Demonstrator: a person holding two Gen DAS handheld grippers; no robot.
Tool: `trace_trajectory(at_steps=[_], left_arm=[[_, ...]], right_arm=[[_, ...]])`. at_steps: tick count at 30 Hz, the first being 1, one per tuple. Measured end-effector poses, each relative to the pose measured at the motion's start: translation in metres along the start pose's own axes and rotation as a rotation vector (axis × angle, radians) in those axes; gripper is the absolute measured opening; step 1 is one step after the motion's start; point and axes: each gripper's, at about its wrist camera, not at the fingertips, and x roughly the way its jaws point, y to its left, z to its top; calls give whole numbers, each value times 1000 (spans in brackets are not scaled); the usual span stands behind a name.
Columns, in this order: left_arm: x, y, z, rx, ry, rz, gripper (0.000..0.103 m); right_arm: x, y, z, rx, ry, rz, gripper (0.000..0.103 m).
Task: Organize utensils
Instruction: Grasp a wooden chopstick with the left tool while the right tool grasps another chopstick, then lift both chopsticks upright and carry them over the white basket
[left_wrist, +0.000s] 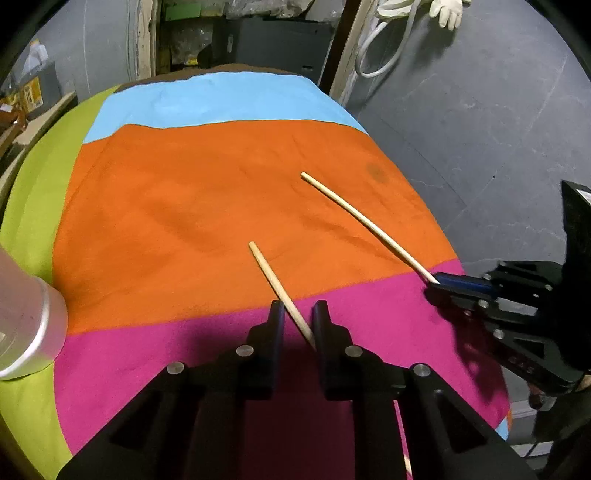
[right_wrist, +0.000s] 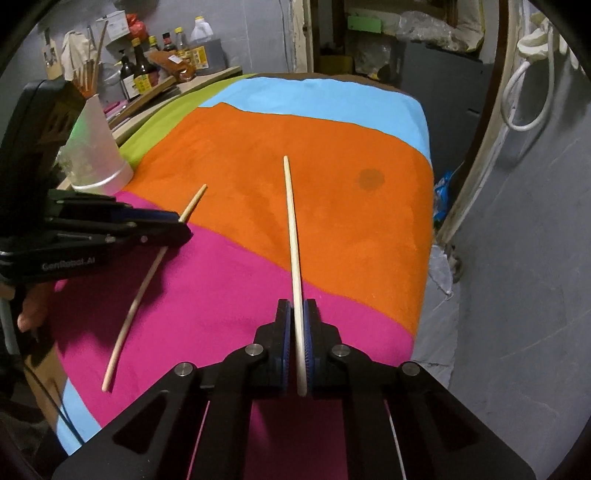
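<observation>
Two pale wooden chopsticks are over a striped cloth-covered table (left_wrist: 221, 192). My left gripper (left_wrist: 298, 314) has its jaws narrowly apart around one chopstick (left_wrist: 275, 282); the stick touches the right finger only, and it also shows in the right wrist view (right_wrist: 140, 291), crossing under the left gripper (right_wrist: 181, 230). My right gripper (right_wrist: 297, 314) is shut on the other chopstick (right_wrist: 291, 229), which points forward over the orange stripe; it also shows in the left wrist view (left_wrist: 365, 225) with the right gripper (left_wrist: 436, 284). A translucent cup (right_wrist: 94, 147) holding several chopsticks stands at the table's left edge.
The cup's rim (left_wrist: 33, 332) sits close at my left. A shelf with bottles (right_wrist: 147, 70) lies behind the table at left. A white hose (right_wrist: 528, 99) hangs on the wall at right. The table's right edge (right_wrist: 424, 221) drops to a grey floor.
</observation>
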Motion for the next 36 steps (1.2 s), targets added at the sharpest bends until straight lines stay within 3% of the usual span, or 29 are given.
trace_trajectory(at_steps=[10,15,21,25,30,36], left_arm=[[2,4,6,-76,25,-42,7],[-13,2,-3,-50,-67,-16,2],[-53,1,-14,-12,-290,1,2],[-86,2,-25,-6,-510,30,2],[-127,-1,-34,19,-758,103,2],[-161,6,-34,30,-900,158,2]], right_arm=[[36,-8,50,52,71,66,7],[30,-11,44,139,31,104,3],[-1,5,36,202,-175,204,3],[-36,39,36,101,-425,133,3],[-62,68,42,66,-666,138,3],[-80,101,59,25,-871,132,3]])
